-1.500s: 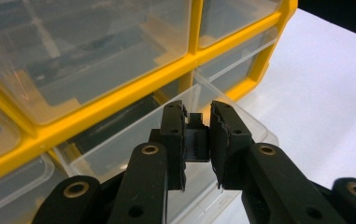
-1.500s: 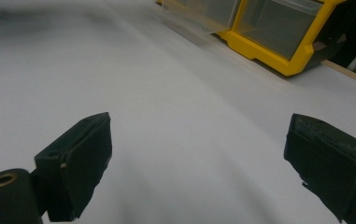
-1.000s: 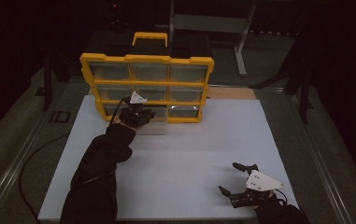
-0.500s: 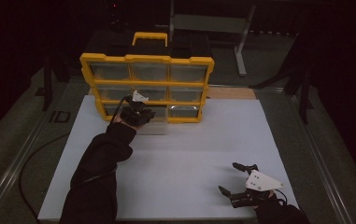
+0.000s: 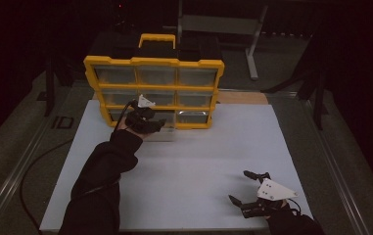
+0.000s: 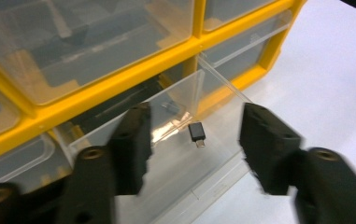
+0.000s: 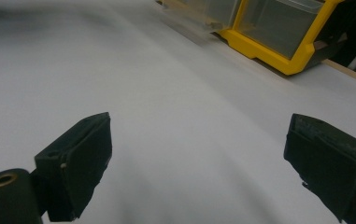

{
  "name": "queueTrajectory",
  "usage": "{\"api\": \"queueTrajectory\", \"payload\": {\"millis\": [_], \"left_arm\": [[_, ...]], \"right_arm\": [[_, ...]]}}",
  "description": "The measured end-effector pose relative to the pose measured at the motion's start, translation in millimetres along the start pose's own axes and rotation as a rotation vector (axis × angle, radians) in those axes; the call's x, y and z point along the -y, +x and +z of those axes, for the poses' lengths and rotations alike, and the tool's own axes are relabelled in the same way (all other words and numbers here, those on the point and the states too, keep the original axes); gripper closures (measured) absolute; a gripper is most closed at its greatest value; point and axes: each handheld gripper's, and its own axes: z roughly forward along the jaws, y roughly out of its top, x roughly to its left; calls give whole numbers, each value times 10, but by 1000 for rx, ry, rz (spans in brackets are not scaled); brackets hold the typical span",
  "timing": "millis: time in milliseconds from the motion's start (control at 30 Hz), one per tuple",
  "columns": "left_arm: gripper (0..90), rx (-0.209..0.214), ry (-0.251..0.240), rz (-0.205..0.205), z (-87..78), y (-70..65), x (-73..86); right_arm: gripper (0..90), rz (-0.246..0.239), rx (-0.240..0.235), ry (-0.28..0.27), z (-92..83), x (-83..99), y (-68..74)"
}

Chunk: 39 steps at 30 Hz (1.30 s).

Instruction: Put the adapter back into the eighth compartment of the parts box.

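Hovering over a pulled-out clear drawer point(image 6: 185, 154) of the yellow organizer point(image 5: 153, 88), the left gripper point(image 6: 192, 140) had its jaws apart; they had just been opening, and nothing was pressed between the pads. A small black adapter point(image 6: 196, 134) with a metal plug lay on the drawer's floor, in line between the two jaws but below them and untouched. The drawer stuck out from the bottom row of the organizer, its clear front wall nearest the gripper. In the high view the left gripper point(image 5: 145, 120) sat at the organizer's lower front, the dark sleeve point(image 5: 103, 176) reaching in from the bottom edge.

The right gripper point(image 5: 249, 188) rested well apart from this, near the front right corner of the white table point(image 5: 198, 156). Its jaws stood wide and empty in the right gripper view point(image 7: 196, 163), with bare table surface between them and the organizer's corner point(image 7: 278, 42) far off at the top.
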Motion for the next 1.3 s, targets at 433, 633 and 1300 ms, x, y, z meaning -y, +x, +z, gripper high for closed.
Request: {"api": "queueTrajectory", "payload": {"millis": [433,633,1300], "left_arm": [[130,-20,-9,-17,-89,-19,22],[16,-29,-12,-33,-110,-22,46],[0,-85,-55,-19,-265,-104,231]], "right_arm": [[90,1,-3,1,3,-1,7],[90,-2,0,-3,-1,-2,2],[89,31,55,-30,-53,-31,-24]]}}
